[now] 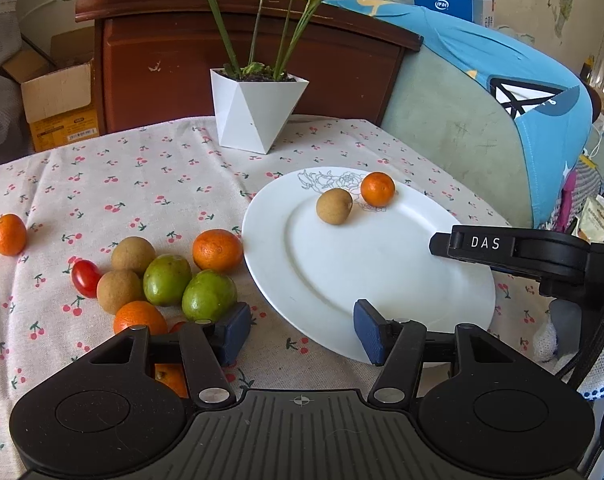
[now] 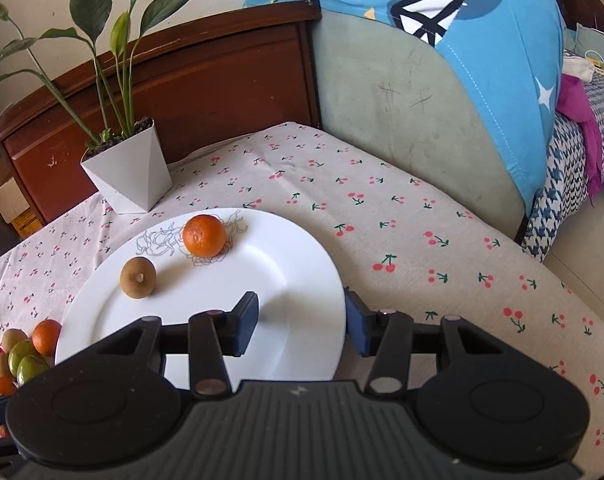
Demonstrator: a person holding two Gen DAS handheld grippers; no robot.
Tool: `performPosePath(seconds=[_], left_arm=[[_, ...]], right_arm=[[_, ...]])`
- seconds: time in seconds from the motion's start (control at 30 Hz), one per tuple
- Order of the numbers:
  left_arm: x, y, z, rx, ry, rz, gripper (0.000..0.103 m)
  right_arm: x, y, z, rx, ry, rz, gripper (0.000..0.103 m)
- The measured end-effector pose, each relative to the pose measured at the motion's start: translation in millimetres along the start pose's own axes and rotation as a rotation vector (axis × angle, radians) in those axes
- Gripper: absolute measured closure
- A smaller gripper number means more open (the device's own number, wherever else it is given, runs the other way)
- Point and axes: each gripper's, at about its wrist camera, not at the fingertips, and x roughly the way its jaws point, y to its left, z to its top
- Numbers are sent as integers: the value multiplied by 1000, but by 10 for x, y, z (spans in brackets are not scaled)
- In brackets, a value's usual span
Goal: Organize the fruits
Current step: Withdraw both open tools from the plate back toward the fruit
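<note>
Fruits are lying loose on the cherry-print tablecloth (image 1: pixel 161 168) just beyond your left gripper (image 1: pixel 302 336), whose jaws are standing apart with nothing between them: two smooth green ones (image 1: pixel 167 280), two rough brown ones (image 1: pixel 133 255), one glossy red tomato (image 1: pixel 85 279) and at least four oranges (image 1: pixel 217 250), one partly hidden behind the gripper. Your right gripper (image 2: pixel 302 322) is likewise hanging open and empty, straddling the near rim of the round white plate (image 2: pixel 293 344). The plate is holding two pieces: one brown fruit (image 2: pixel 138 278) and one dimpled orange (image 2: pixel 204 235), sitting apart. Farther back, one angular white pot (image 1: pixel 257 114) is standing with a leafy plant.
</note>
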Motion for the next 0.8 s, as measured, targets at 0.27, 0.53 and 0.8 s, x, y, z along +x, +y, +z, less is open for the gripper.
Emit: performPosePath(seconds=[0.27,0.53,0.8], left_arm=[[-86,-23,-26,25,6,13,46],[-370,-9,1,46,-13,15,45],[-671,135,-40,41,-16,51,41]], right_arm=[[-117,-4,-62,54,22,25,55],[-424,11,-159,127,0,0,55],[-797,178,-361,133,-12,53,52]])
